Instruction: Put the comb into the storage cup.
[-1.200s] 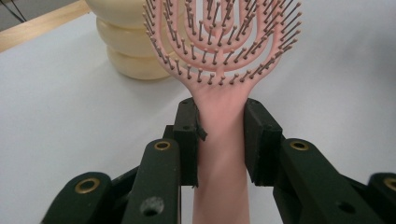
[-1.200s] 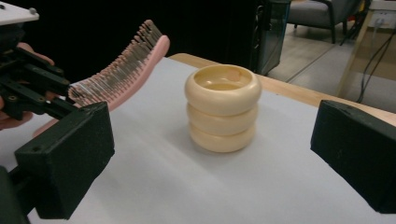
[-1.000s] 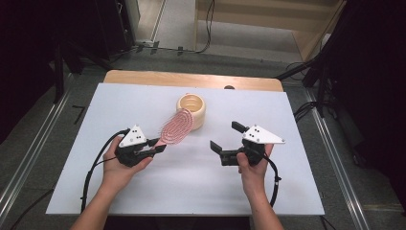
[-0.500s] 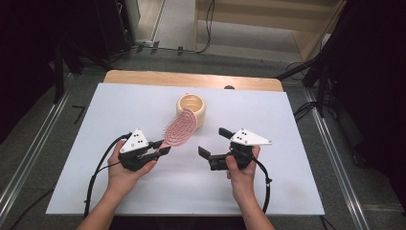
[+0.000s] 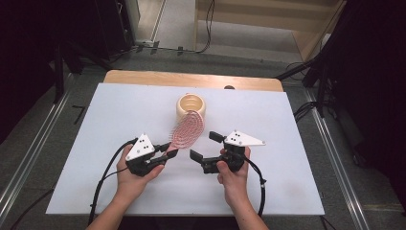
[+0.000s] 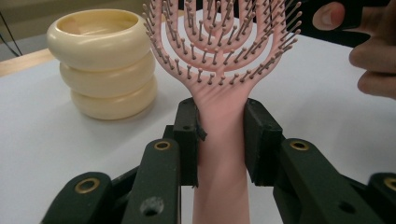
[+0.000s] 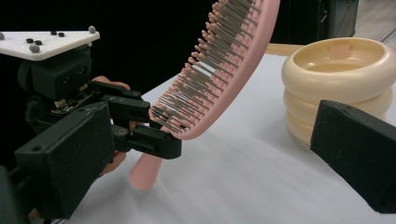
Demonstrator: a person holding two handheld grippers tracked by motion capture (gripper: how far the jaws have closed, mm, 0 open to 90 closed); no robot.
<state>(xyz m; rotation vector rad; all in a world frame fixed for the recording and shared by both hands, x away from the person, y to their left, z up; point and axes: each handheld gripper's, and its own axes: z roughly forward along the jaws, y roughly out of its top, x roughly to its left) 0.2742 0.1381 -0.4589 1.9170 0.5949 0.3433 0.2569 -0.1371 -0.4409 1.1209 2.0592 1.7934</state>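
I saw the cream ribbed pot [image 5: 191, 107] standing on the bench [image 5: 110, 115], nothing visible inside it. My left tongs [image 6: 219, 135] were clamped on the handle of the pink hairbrush [image 6: 219, 51], its vented oval head full of bristles and raised just in front of the pot. My right tongs [image 5: 203, 146] were spread open, near the brush
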